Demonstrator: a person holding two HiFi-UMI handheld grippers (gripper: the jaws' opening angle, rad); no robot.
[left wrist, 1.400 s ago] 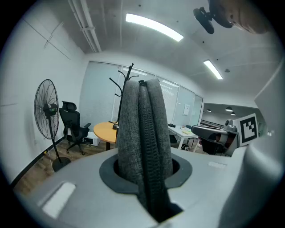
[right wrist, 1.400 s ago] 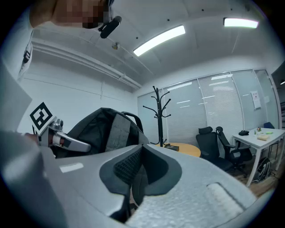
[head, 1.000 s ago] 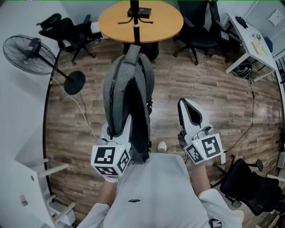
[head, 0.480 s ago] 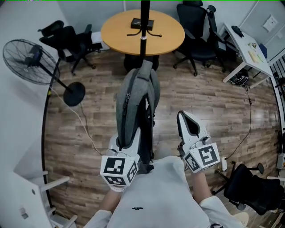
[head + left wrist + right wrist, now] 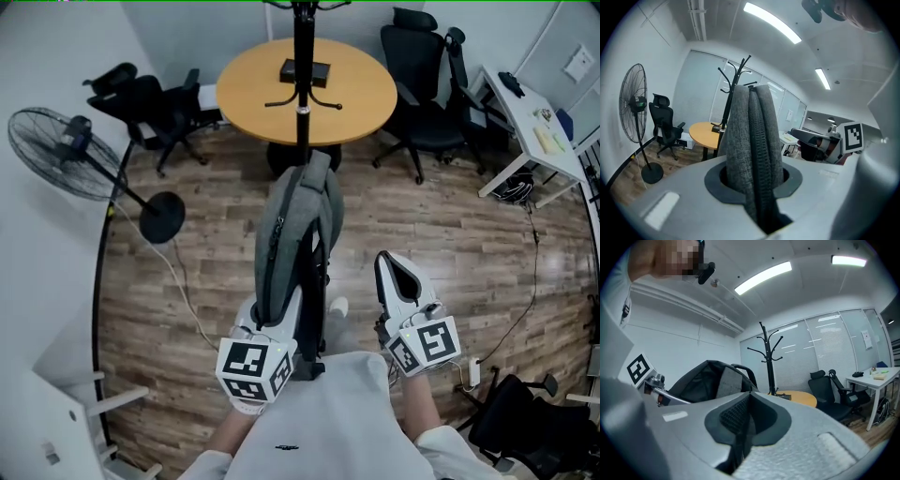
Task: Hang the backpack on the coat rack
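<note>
Our left tongs (image 5: pixel 753 187) are clamped on the grey backpack (image 5: pixel 298 225), held upright before us, our right tongs (image 5: pixel 396 270) are together and empty beside it, and the coat rack (image 5: pixel 303 66) beyond has drawn nearer, so hanging comes next

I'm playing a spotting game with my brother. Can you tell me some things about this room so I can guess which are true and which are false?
1. The left gripper is clamped on the grey backpack. True.
2. The backpack hangs on the coat rack. False: it is in the gripper, not on the rack.
3. The right gripper holds nothing. True.
4. The fan stands on the round table. False: it stands on the floor, off to the left.
</note>
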